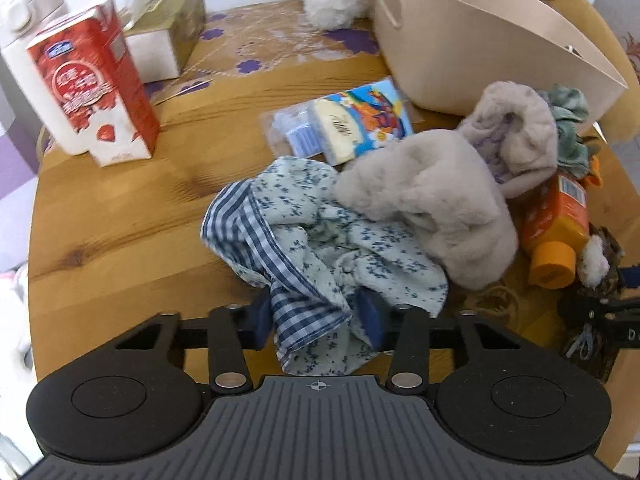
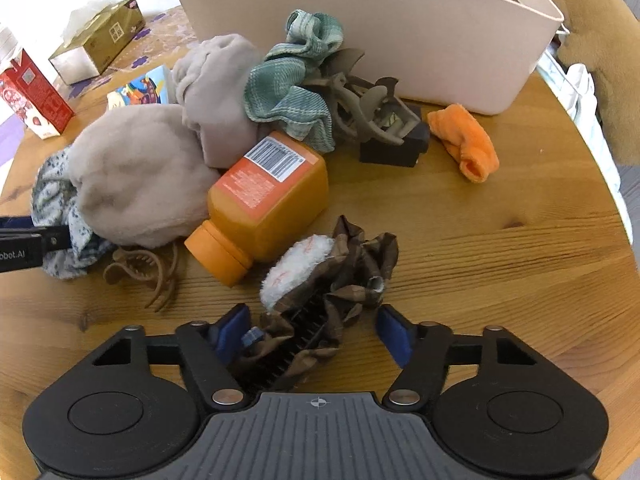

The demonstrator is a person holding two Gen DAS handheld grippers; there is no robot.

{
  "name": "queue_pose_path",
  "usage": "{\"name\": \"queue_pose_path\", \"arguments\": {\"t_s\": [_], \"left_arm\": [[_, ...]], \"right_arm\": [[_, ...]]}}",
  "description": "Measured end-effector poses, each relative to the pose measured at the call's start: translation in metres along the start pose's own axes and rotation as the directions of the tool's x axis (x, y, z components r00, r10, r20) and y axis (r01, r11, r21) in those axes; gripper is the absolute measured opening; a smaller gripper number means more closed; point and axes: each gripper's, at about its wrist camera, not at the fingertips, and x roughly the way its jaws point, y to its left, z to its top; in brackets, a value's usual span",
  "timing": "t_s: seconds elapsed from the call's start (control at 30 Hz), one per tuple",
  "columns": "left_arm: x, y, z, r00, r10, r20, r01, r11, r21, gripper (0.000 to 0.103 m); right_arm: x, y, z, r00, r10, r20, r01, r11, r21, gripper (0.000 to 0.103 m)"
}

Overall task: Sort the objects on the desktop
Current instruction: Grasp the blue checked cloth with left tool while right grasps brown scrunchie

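Left gripper (image 1: 318,318) jaws clamped on the floral cloth (image 1: 320,232) at the near table edge; right gripper (image 2: 316,332) jaws apart, straddling the brown hair clip (image 2: 320,312), bin (image 2: 400,40) far behind.

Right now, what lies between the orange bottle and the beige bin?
In the right wrist view, a green scrunchie and grey claw clip lie between the orange bottle and beige bin.

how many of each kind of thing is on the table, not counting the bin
Soft cloth items: 6 (floral cloth, two grey fleece pieces, green cloth, orange cloth, brown scrunchie)
Hair claws: 2
Cartons and boxes: 2
Bottles: 1
Packets: 1
Total: 12
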Motion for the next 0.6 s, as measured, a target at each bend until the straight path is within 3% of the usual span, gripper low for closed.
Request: {"name": "queue_pose_path", "arguments": {"t_s": [0.07,0.17,0.23,0.6], "left_arm": [[0.0,-0.001,0.0,1.0,-0.006,0.001,0.006,1.0,-0.001,0.035],[0.0,0.0,0.001,1.0,-0.018,-0.012,0.017,1.0,-0.012,0.022],[-0.002,0.0,0.0,1.0,-0.018,-0.015,0.018,1.0,-0.013,0.02],[-0.015,0.002,-0.006,1.0,-0.022,-0.005,0.022,1.0,0.005,0.013]], "right_arm": [[-0.001,-0.001,0.0,1.0,0.001,0.0,-0.001,1.0,-0.014,0.051],[-0.002,-0.002,0.001,1.0,0.01,-0.004,-0.01,0.999,-0.033,0.044],[-0.003,-0.004,0.001,1.0,0.005,-0.009,-0.006,0.999,-0.046,0.04],[-0.006,-0.018,0.0,0.998,0.055,-0.018,-0.056,0.998,-0.005,0.032]]}}
